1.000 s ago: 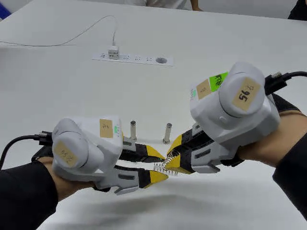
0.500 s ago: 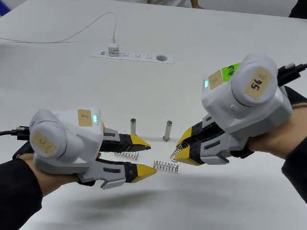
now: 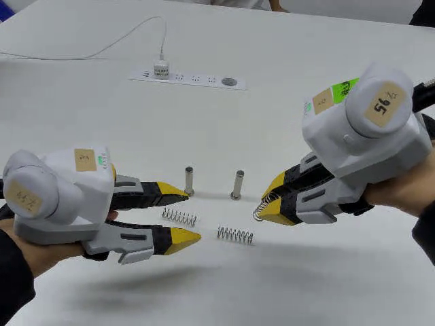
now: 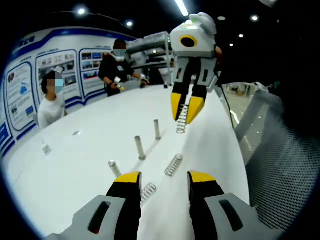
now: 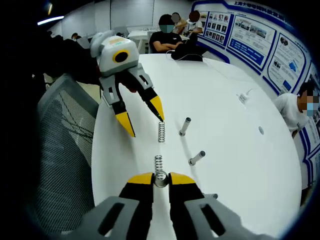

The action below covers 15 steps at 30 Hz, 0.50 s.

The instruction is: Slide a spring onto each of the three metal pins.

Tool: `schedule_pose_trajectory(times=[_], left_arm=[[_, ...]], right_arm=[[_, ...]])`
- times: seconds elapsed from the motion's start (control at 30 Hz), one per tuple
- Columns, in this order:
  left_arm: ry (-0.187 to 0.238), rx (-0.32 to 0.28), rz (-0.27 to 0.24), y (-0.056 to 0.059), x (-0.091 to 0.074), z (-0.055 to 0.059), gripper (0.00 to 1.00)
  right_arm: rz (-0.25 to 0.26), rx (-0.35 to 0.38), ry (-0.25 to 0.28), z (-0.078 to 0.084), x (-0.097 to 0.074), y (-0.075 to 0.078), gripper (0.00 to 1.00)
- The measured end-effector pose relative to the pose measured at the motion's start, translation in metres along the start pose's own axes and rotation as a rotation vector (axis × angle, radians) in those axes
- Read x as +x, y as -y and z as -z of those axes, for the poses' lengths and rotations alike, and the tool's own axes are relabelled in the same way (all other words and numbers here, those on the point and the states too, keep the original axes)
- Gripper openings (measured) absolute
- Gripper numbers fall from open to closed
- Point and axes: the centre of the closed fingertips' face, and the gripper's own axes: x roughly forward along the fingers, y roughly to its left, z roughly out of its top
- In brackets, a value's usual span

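Power strip [image 3: 188, 81] sits well beyond pins [image 3: 236, 185], loose spring [image 3: 235, 235] just before them.

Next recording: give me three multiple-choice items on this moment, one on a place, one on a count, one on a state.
1. Where is the raised spring? A. in the right gripper's tongs B. on a pin C. on the floor
2. How many springs lie loose on the table? A. one B. two C. four
3. The left gripper's tongs are: A. open B. shut on a spring C. shut on a pin
Key: 1 A, its yellow tips pinch the coil; 2 B, two lie near the three bare pins; 3 A, a wide gap parts the tips.
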Motion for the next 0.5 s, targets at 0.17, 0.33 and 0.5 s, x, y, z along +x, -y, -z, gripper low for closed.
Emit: schedule_pose_trajectory(times=[0.17,0.33,0.5], left_arm=[[-0.002,-0.017,-0.024,-0.004,-0.006,0.005,0.39],[-0.002,-0.040,-0.048,-0.008,-0.011,0.010,0.42],[0.009,-0.057,-0.069,-0.011,-0.015,0.010,0.43]], right_arm=[[0.016,0.007,-0.005,0.003,-0.005,0.005,0.12],[0.030,0.018,-0.005,0.005,-0.010,0.011,0.12],[0.045,0.024,-0.009,0.007,-0.015,0.018,0.12]])
